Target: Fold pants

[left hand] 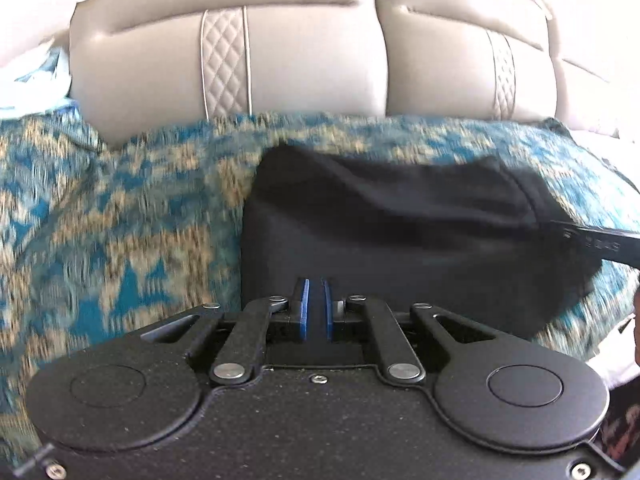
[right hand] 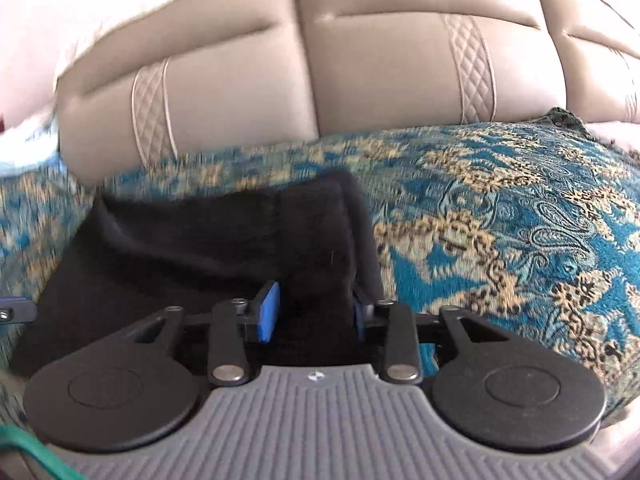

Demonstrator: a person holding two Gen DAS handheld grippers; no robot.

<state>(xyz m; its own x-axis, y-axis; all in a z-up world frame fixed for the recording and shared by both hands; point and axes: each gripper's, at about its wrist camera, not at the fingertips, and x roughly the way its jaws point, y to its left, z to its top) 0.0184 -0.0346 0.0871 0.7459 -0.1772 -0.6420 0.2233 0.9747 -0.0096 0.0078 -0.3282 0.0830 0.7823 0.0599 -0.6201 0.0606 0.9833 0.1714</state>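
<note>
The black pants [left hand: 400, 232] lie folded in a compact block on a blue and tan patterned cover [left hand: 100, 220]. My left gripper [left hand: 316, 300] is at the pants' near left edge, its blue pads close together with black cloth between them. In the right wrist view the pants [right hand: 208, 248] fill the lower left. My right gripper [right hand: 316, 312] has its blue pads apart, straddling the pants' near right edge, with cloth between them. The right gripper's finger also shows in the left wrist view [left hand: 592, 240] at the pants' right side.
A beige padded sofa back [left hand: 304, 60] with quilted strips rises behind the cover, also in the right wrist view [right hand: 360, 72]. A pale blue cloth [left hand: 36, 80] lies at the far left. A green cable [right hand: 24, 448] crosses the lower left corner.
</note>
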